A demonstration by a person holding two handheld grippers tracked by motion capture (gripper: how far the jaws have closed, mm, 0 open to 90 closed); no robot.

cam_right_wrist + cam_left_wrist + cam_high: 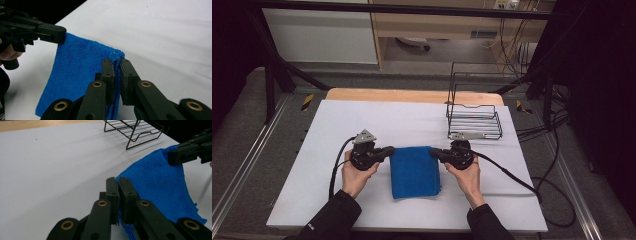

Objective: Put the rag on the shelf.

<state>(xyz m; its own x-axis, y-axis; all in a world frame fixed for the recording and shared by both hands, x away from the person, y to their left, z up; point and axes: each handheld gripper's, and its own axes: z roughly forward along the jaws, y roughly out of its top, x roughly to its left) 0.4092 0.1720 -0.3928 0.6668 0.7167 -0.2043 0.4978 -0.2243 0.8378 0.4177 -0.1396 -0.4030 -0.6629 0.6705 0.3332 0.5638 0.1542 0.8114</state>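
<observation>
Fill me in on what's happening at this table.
A person is working a blue cloth with a gripper in each hand. The left gripper is clamped on one far corner and the right gripper on the other, so that far edge is held up off the white table while the near end hangs down to it. A black wire rack stands at the far right, untouched.

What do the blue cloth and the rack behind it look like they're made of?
Blue cloth: looks like microfibre or terry, going by the fuzzy looped pile and the limp sag between the two grips; it lies in several folded layers. Rack: thin black wire, probably coated metal, with a matte to slightly glossy finish.
</observation>
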